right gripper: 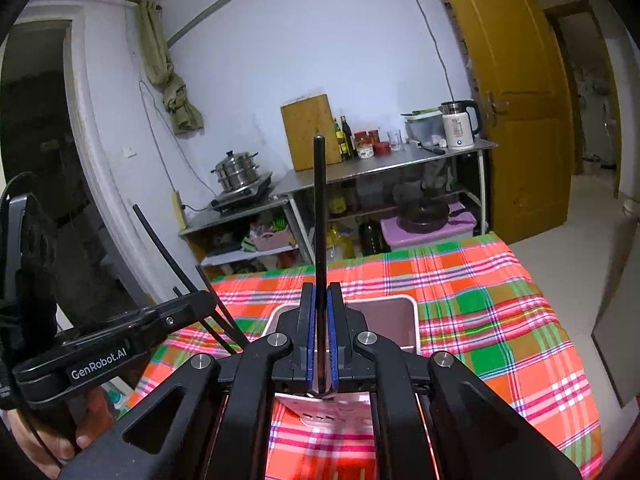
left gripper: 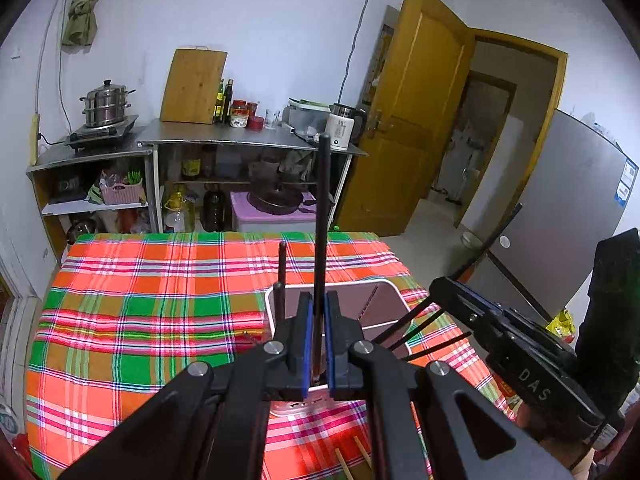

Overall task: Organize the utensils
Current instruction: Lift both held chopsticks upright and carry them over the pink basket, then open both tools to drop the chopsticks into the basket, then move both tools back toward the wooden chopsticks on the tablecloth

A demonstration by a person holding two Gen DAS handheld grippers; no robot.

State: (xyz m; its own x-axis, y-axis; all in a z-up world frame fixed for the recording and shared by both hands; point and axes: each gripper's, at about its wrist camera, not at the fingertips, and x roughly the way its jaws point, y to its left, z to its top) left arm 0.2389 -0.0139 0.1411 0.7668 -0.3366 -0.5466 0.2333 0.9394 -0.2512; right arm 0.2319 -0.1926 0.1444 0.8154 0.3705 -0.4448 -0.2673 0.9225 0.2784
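Left wrist view: left gripper (left gripper: 317, 334) jaws clamp an upright black chopstick (left gripper: 322, 216) at centre frame, above the white holder (left gripper: 394, 300); right gripper (right gripper: 319, 334) jaws likewise pinch another black chopstick (right gripper: 319, 216).
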